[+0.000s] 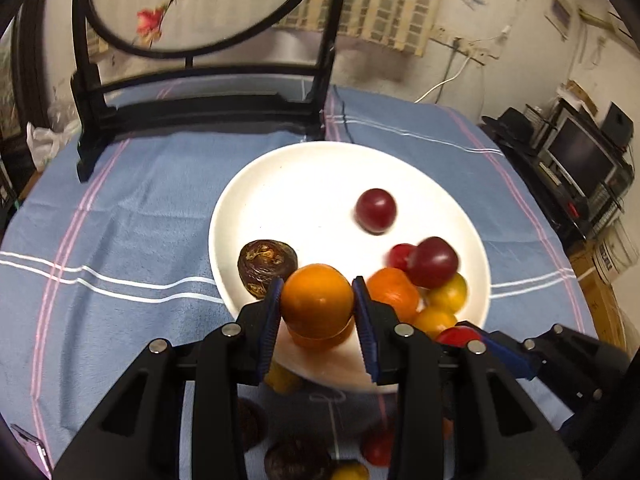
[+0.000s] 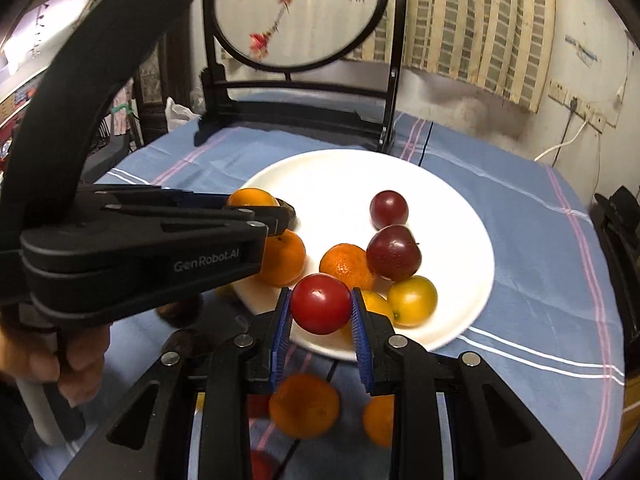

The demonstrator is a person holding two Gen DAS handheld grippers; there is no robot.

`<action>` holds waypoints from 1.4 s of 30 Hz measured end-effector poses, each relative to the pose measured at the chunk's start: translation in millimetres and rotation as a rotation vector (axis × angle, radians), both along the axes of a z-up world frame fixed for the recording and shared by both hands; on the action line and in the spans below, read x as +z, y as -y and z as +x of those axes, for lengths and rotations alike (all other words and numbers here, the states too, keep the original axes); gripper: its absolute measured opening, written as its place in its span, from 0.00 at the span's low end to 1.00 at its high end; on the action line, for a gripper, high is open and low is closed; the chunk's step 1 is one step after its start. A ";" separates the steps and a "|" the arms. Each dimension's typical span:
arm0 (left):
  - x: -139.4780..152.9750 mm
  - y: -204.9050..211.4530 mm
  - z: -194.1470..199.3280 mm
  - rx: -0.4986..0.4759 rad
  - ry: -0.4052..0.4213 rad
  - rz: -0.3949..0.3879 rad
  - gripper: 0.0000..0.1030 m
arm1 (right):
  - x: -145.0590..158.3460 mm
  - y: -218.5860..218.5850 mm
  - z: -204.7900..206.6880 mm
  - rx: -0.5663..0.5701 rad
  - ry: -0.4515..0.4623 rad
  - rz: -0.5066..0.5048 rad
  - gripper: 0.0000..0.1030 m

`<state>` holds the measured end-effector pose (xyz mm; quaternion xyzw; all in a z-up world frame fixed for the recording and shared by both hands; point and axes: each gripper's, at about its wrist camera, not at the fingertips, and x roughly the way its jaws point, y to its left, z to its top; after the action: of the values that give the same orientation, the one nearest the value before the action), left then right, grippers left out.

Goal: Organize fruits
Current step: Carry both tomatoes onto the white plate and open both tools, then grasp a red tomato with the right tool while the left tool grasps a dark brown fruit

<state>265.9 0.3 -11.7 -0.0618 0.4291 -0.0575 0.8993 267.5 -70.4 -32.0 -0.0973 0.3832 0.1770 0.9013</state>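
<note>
My left gripper point(image 1: 318, 286) is shut on a round orange fruit point(image 1: 317, 304), held over the near rim of the white plate point(image 1: 304, 184). The right gripper point(image 2: 320, 294) is shut on a shiny red fruit point(image 2: 320, 306) just above the plate's point(image 2: 460, 232) near edge. On the plate lie two dark red plums point(image 2: 389, 209) point(image 2: 394, 254), a tangerine point(image 2: 347, 266), yellow fruits point(image 2: 412, 300) and another orange point(image 2: 284, 262). A wrinkled brown fruit point(image 1: 267, 266) rests at the plate's left rim. In the right wrist view the left gripper point(image 2: 280, 212) comes in from the left with its orange point(image 2: 253, 197).
The plate sits on a blue striped cloth point(image 1: 132, 216). A black-framed round embroidered screen point(image 1: 200, 92) stands behind it. Loose oranges point(image 2: 304, 404) and dark and red fruits point(image 1: 298, 462) lie on the cloth under the grippers. A person's hand point(image 2: 60, 356) holds the left tool.
</note>
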 end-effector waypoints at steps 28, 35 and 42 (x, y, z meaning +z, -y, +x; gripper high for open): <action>6.6 -24.6 -108.7 0.018 0.064 -0.024 0.85 | -7.8 21.3 -89.7 0.086 -0.051 -0.001 0.45; -10.5 -41.6 -138.0 0.032 0.047 -0.015 0.86 | -33.4 -0.7 -97.2 0.115 -0.116 -0.062 0.45; -25.0 -38.6 -140.0 0.012 0.013 0.003 0.86 | -45.9 -2.7 -87.4 0.089 -0.159 -0.057 0.29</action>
<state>125.9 38.9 -36.7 -0.0629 0.4229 -0.0519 0.9025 180.1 -67.7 -77.9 -0.1256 0.4538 0.2131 0.8561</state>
